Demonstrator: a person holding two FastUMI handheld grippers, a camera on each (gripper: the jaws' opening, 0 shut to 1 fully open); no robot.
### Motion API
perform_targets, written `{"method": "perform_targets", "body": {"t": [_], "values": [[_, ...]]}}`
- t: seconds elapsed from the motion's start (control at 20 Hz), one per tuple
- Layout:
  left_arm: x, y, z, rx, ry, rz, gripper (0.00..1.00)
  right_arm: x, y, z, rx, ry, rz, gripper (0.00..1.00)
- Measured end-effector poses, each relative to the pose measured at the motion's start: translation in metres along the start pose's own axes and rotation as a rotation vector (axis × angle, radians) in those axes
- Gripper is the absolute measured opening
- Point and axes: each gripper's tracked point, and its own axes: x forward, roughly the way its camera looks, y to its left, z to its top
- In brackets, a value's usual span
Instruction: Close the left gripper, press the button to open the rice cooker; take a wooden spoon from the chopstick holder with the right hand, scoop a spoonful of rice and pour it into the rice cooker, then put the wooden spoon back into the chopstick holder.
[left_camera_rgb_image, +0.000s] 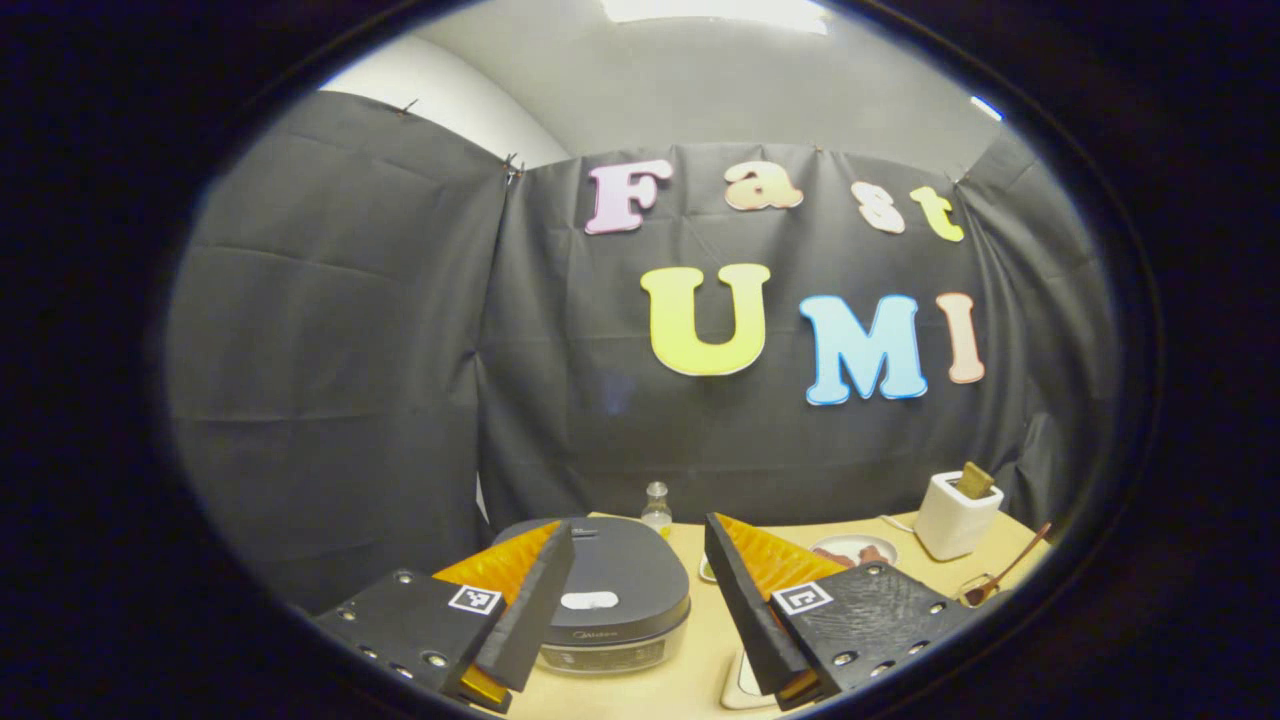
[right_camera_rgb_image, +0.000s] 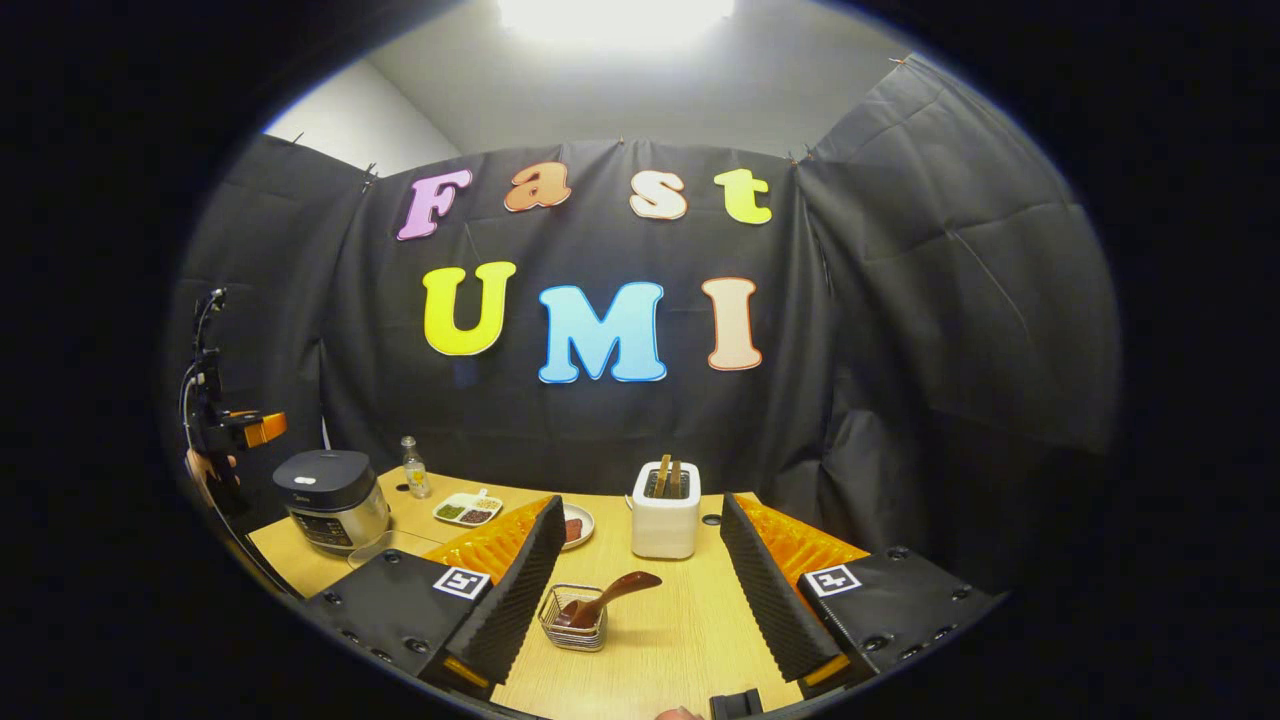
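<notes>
Black cloth behind, wooden table (right_camera_rgb_image: 680, 640) below. Left tool (left_camera_rgb_image: 640, 600) hovering above closed cooker (left_camera_rgb_image: 610, 600), fingers apart; right tool (right_camera_rgb_image: 640, 600) apart too, spoon (right_camera_rgb_image: 610, 597) resting in wire basket (right_camera_rgb_image: 575, 620) between. Probably first step: bring left fingers together, then press lid button (left_camera_rgb_image: 590, 600).

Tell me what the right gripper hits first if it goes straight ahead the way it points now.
Probably the wire basket with the wooden spoon resting in it: it sits on the table between the open fingers of the right gripper, nearest ahead. The white chopstick holder stands farther back. Depth is hard to judge.
</notes>
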Motion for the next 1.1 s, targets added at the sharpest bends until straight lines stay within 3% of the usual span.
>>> {"method": "perform_targets", "body": {"t": [0.1,0.15,0.2,0.5,0.55,0.65,0.8,0.85,0.9,0.95,1.05,1.1], "values": [[-0.026,-0.004,0.016,0.013,-0.027,-0.003,0.81,-0.006,0.003,0.003,-0.017,-0.013,0.022,0.98],[-0.039,-0.006,0.023,0.019,-0.038,-0.008,0.82,-0.008,0.003,0.005,-0.025,-0.019,0.028,0.93],[-0.054,-0.011,0.033,0.023,-0.047,-0.016,0.81,-0.012,0.005,0.005,-0.030,-0.022,0.031,0.98],[-0.111,-0.001,0.049,0.013,-0.083,-0.040,0.81,-0.023,0.018,0.009,-0.018,-0.047,0.016,0.98],[-0.119,0.002,0.049,0.016,-0.089,-0.045,0.81,-0.025,0.021,0.010,-0.015,-0.049,0.010,0.93],[-0.134,0.010,0.048,0.025,-0.093,-0.056,0.81,-0.030,0.025,0.010,-0.009,-0.054,-0.004,0.98],[-0.149,0.018,0.045,0.021,-0.094,-0.079,0.81,-0.039,0.030,0.013,-0.003,-0.067,-0.024,0.98],[-0.153,0.020,0.044,0.016,-0.095,-0.087,0.81,-0.042,0.033,0.013,-0.003,-0.072,-0.027,0.93],[-0.154,0.021,0.044,0.013,-0.096,-0.093,0.82,-0.045,0.034,0.014,-0.008,-0.075,-0.032,0.98],[-0.156,0.023,0.045,0.012,-0.098,-0.096,0.84,-0.048,0.034,0.015,-0.013,-0.078,-0.040,0.93],[-0.156,0.031,0.046,0.010,-0.105,-0.098,0.82,-0.052,0.037,0.016,-0.017,-0.081,-0.044,0.93],[-0.156,0.032,0.049,0.005,-0.108,-0.101,0.81,-0.053,0.037,0.017,-0.018,-0.083,-0.045,0.98]]}}
